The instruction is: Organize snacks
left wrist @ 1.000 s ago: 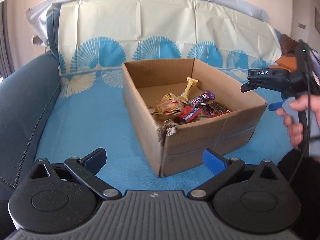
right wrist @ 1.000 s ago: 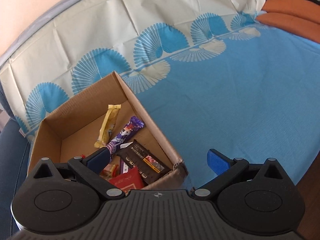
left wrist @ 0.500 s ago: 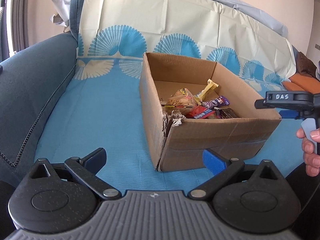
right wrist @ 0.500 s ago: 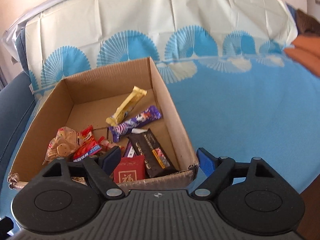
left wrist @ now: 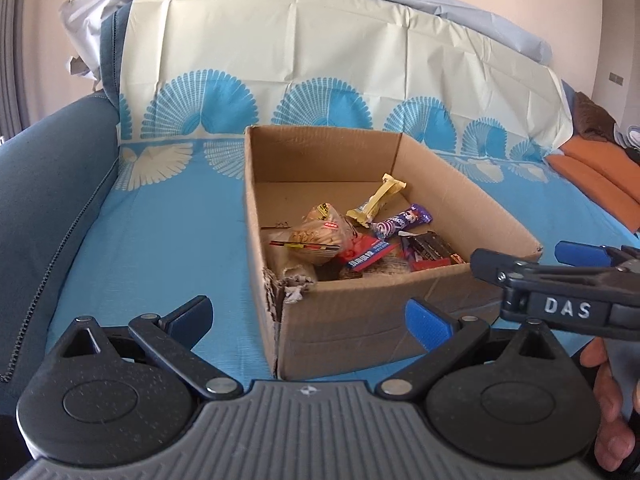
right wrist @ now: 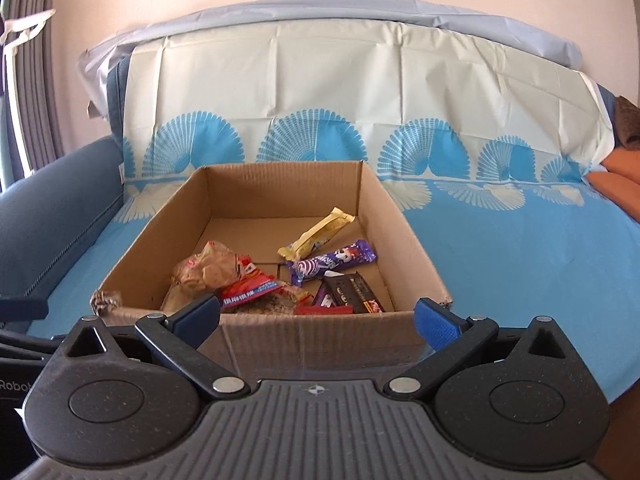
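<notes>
A blue sofa [right wrist: 48, 216] spans both views, draped in a blue-and-cream cloth [right wrist: 500, 248] printed with fan shapes. On the cloth's seat sits an open cardboard box [right wrist: 384, 208], its near left corner torn [left wrist: 290, 286]. All the snacks lie inside the box, bunched toward its near side: a crumpled clear bag of biscuits [right wrist: 208, 268], a red packet [right wrist: 250, 290] against it, a dark brown bar [right wrist: 354, 292], a purple wrapped bar [right wrist: 332, 262] and a yellow wrapped bar [right wrist: 318, 234] furthest back. The left gripper [left wrist: 308, 316] stands before the box with its jaws spread, nothing between them. The right gripper [right wrist: 316, 316] (its side marked "DAS" in the left view) is opening wide, empty too, facing the box's near wall.
</notes>
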The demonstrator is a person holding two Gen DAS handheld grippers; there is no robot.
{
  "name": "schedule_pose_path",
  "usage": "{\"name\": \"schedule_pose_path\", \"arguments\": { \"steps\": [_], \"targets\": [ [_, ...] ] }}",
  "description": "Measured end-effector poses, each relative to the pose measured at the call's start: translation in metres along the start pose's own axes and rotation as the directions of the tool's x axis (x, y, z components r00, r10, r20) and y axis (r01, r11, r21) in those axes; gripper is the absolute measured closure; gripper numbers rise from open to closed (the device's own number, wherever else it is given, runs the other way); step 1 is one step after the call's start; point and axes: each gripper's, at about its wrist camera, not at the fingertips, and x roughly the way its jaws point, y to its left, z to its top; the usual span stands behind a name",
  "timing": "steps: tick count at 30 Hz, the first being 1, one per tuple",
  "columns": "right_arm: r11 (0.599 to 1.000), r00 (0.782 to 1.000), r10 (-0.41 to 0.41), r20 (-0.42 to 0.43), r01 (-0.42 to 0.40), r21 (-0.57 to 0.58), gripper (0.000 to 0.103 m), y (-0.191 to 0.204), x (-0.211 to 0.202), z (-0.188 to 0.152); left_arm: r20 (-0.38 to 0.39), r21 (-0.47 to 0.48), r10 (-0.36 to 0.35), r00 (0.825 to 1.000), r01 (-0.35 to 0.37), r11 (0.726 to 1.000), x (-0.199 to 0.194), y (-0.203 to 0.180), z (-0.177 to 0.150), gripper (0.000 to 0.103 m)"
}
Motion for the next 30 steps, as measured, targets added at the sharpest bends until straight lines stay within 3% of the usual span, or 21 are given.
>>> {"name": "schedule_pose_path", "arguments": {
  "steps": [4,9,20,30],
  "targets": [
    [1.0,1.0,-0.01,-0.02,0.01,0.003,0.001,0.002,0.006,0.0,-0.009,-0.024,0.0,1.0,-0.001,1.0,0.004,-0.003,-0.002,0.0],
    [0.999,1.0,-0.023,-0.02,0.024,0.029,0.001,0.0,0.009,0.0,0.009,0.013,0.0,1.0,0.0,1.0,0.005,-0.009,-0.002,0.0],
    [0.999,1.0,-0.021,-0.022,0.022,0.03,0.001,0.001,0.012,-0.001,-0.001,-0.069,0.034,0.999,-0.033,0.997,0.008,0.014,0.001,0.0],
    [1.0,1.0,-0.016,-0.023,0.016,0.009,0.001,0.007,0.014,-0.001,0.009,-0.046,0.03,1.0,-0.03,0.998,0.007,0.011,-0.001,0.0]
  ]
}}
